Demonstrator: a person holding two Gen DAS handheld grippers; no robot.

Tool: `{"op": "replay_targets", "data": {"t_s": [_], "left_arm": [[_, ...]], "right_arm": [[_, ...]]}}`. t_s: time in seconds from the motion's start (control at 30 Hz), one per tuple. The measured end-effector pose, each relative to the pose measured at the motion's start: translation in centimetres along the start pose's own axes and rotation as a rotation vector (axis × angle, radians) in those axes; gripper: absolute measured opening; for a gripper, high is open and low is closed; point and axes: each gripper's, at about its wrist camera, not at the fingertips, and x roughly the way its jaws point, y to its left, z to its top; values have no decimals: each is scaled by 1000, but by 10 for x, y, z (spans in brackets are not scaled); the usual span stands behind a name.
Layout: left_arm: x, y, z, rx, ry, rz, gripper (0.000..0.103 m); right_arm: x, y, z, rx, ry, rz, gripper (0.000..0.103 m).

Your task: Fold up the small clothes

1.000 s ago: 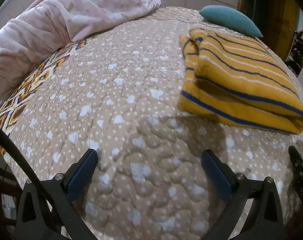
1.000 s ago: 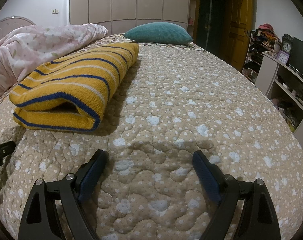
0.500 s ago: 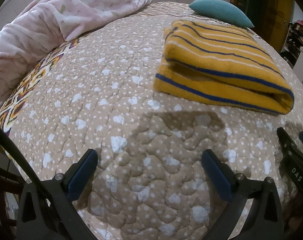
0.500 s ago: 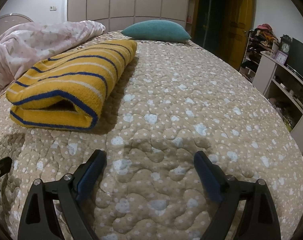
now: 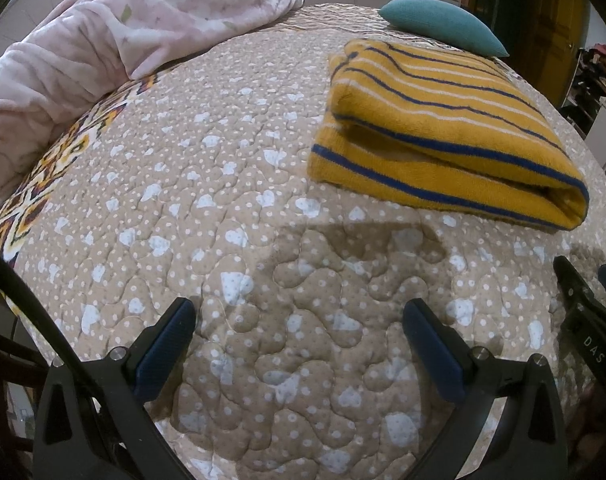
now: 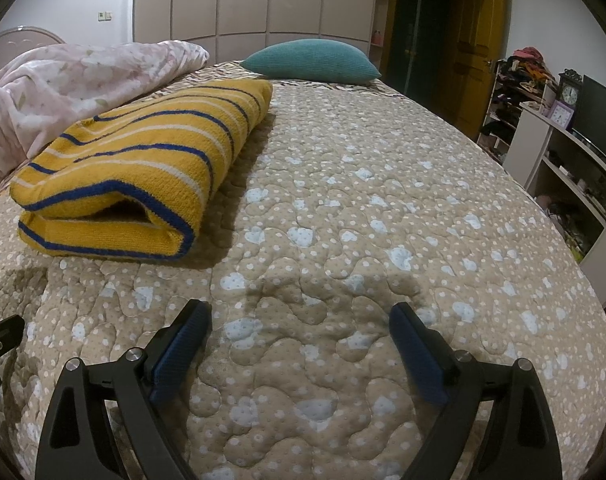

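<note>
Left wrist view has the yellow striped garment already folded into a thick, neat bundle on the quilted bedspread, so folding looks pretty much done. It's fuzzy knit with blue and white stripes. Left gripper and right gripper both hang wide open, empty, over bare quilt.

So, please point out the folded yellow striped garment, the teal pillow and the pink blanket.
yellow striped garment [image 6: 143, 160]: right wrist view, on its top folded layer.
teal pillow [image 6: 311, 60]: right wrist view, on the middle of its front face.
pink blanket [image 5: 123, 32]: left wrist view, on its bunched upper surface.
</note>
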Motion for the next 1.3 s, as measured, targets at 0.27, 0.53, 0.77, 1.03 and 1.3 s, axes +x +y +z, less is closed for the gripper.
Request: {"op": "replay_targets", "data": {"t_s": [0.27, 0.53, 0.77, 1.03, 1.3], "left_arm": [[2, 3, 0, -2, 4, -5, 103], [2, 3, 0, -3, 7, -7, 103], [3, 4, 0, -2, 8, -7, 103], [4, 4, 0, -4, 12, -8, 103], [5, 4, 1, -5, 19, -10, 103]], "right_arm": [[0, 0, 0, -1, 0, 2, 95], [0, 0, 0, -3, 0, 2, 95], [1, -1, 1, -3, 0, 2, 95], [1, -1, 1, -4, 0, 3, 95], [1, -1, 1, -5, 0, 4, 96]]}}
